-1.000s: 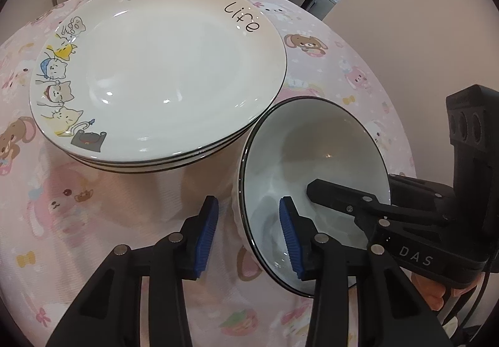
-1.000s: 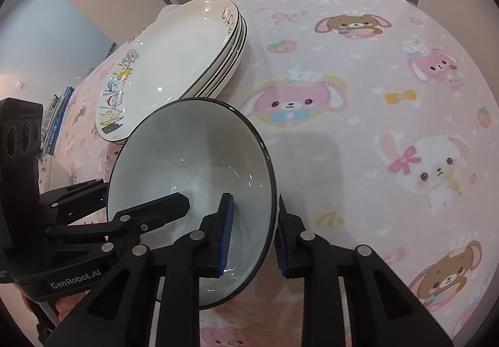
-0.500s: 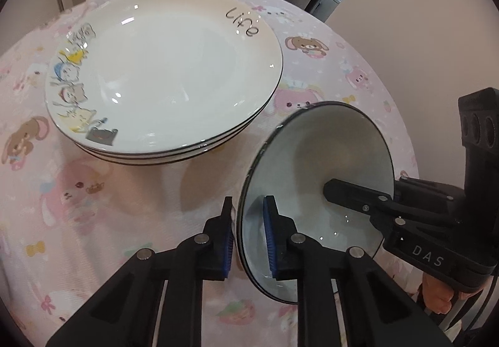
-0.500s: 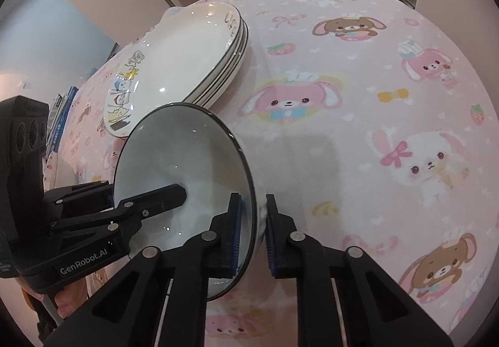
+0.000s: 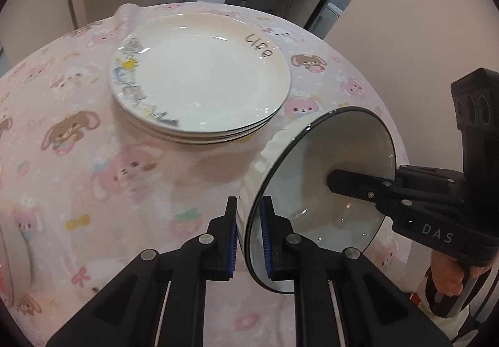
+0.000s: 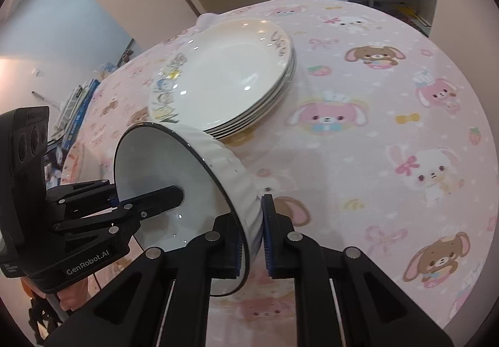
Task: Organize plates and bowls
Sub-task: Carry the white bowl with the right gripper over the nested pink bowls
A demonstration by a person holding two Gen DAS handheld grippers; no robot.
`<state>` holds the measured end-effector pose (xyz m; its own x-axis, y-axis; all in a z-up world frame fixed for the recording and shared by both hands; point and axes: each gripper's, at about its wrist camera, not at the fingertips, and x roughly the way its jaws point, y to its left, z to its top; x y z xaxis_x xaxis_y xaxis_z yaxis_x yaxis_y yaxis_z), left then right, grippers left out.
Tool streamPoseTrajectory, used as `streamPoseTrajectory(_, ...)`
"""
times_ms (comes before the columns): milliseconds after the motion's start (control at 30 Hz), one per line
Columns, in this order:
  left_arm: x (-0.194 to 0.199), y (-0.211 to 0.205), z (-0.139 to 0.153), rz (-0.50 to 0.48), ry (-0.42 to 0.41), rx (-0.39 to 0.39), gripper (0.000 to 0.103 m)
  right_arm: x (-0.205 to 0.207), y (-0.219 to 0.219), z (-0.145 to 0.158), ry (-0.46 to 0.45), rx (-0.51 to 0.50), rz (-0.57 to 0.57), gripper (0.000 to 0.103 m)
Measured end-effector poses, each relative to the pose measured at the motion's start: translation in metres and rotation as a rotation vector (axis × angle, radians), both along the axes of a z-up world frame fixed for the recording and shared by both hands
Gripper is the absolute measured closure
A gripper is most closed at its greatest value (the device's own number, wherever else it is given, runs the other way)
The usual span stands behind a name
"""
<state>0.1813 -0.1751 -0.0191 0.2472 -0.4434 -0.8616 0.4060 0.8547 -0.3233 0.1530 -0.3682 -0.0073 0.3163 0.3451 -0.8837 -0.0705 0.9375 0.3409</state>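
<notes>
A white bowl with a dark rim and ribbed outside hangs tilted above the pink tablecloth, its opening turned sideways. My left gripper is shut on its near rim, one blue pad inside and one outside. My right gripper is shut on the opposite side of the bowl in the same way. One finger of the right gripper shows inside the bowl; a finger of the left gripper shows there too. A stack of cartoon-printed plates sits on the table beyond the bowl.
The round table wears a pink cloth with rabbits and bears. A pale rounded dish edge shows at the far left. A person's hand holds the right gripper's handle. Books and clutter lie past the table's left edge.
Both grippers closed onto the bowl's rim and lifted it off the cloth, tipping it further sideways. The plate stack now looks farther away.
</notes>
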Motion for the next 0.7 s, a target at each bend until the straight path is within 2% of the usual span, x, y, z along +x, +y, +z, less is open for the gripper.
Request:
streamPoseTrajectory(300,-0.023,0.079,-0.008,0.094,0.024,0.017,0.089,-0.006,0.076,-0.005,0.029,0.011,0.134,0.092)
streamPoseTrajectory(567,-0.044,0.161,-0.022,0.242,0.057,0.036,0.089,-0.011,0.161,-0.029,0.081,0.043,0.274,0.092)
streamPoseTrajectory(700,-0.05,0.188,-0.027,0.278,0.069,0.005,0.089,-0.015,0.188,-0.03,0.087,0.033,0.326,0.092)
